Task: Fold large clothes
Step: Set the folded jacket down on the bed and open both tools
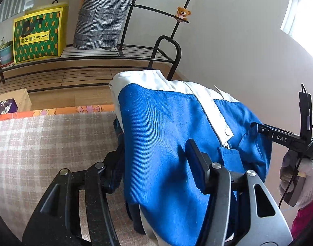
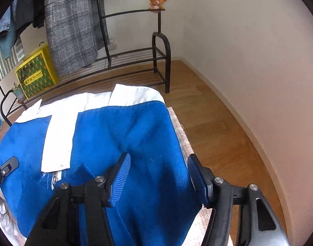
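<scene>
A blue and white jacket (image 1: 166,127) lies folded on a plaid-covered surface (image 1: 43,143); it also shows in the right wrist view (image 2: 115,135). My left gripper (image 1: 154,160) is open, with the jacket's edge lying between its jaws; the left finger is hidden behind the cloth. My right gripper (image 2: 158,174) is open just above the jacket's right part, with blue cloth between its fingers (image 2: 120,178). The right gripper's body (image 1: 285,137) shows at the right edge of the left wrist view, held by a gloved hand.
A black metal clothes rack (image 2: 156,57) with a grey plaid coat (image 2: 72,26) stands behind the surface. A yellow-green bag (image 1: 37,34), a small potted plant (image 1: 5,51) and a teddy bear (image 2: 157,2) sit on it. Wooden floor (image 2: 217,123) lies to the right.
</scene>
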Action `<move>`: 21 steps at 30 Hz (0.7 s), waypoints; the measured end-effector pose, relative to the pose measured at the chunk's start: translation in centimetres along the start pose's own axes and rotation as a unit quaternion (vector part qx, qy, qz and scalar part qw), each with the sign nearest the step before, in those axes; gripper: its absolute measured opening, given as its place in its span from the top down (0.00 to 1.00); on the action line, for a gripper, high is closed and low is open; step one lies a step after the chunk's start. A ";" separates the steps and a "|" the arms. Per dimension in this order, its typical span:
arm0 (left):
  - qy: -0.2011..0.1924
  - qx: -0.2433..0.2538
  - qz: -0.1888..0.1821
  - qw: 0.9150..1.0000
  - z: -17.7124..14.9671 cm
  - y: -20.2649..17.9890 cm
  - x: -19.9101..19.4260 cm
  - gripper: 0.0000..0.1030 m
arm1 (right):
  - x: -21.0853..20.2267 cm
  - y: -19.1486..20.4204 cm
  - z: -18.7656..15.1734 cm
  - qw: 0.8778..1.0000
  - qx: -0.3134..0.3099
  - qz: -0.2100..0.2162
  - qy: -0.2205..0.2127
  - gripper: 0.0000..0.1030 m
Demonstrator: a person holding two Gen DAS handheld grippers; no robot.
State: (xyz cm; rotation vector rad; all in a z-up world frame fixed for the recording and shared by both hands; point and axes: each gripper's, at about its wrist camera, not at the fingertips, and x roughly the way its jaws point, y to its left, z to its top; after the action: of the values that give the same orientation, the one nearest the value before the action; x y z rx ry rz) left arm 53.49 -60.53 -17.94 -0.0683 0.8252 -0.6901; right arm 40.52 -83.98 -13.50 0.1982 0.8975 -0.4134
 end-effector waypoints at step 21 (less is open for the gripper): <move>-0.103 0.128 -0.028 0.986 -5.8 -6.7 -30.4 0.44 | -26.2 7.2 -6.6 0.992 -0.021 0.031 -0.121 0.39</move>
State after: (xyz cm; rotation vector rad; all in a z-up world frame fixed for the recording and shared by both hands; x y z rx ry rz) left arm 31.35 -46.67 0.02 0.0681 0.5339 -0.8221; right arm 24.47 -68.29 3.15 0.1332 0.6595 -0.3527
